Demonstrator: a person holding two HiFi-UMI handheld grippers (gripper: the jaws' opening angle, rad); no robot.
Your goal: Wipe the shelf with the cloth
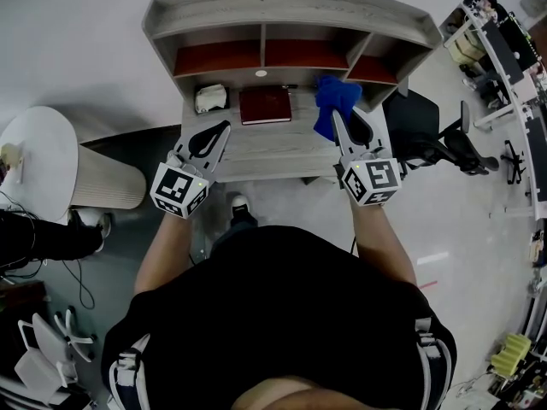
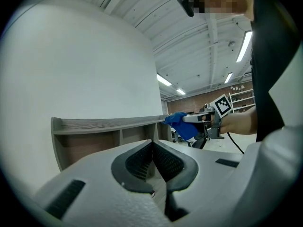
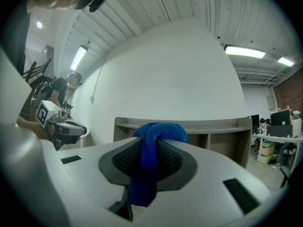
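"So, what's the surface like?"

"A pale wood-grain desk [image 1: 265, 148] stands against a white wall, with a grey shelf [image 1: 291, 11] on top whose cubbies are lined red-brown. A dark red book [image 1: 265, 105] lies mid-desk, with a small white object [image 1: 210, 98] to its left. The floor is pale, with a black office chair [image 1: 427, 139] on the right and a round white table [image 1: 38, 152] on the left."

"And the cloth?"

"The blue cloth [image 1: 335, 101] is bunched and clamped between the right gripper [image 1: 338, 120] jaws. It hangs over the desk's right side, in front of the right cubby. The left gripper [image 1: 226, 125] hovers over the near left edge, its jaws pressed together on nothing."

"Do the gripper views add anything?"

"Both show a ribbed ceiling with strip lights. The left gripper view also shows a brick wall far behind. Only the head view shows the book."
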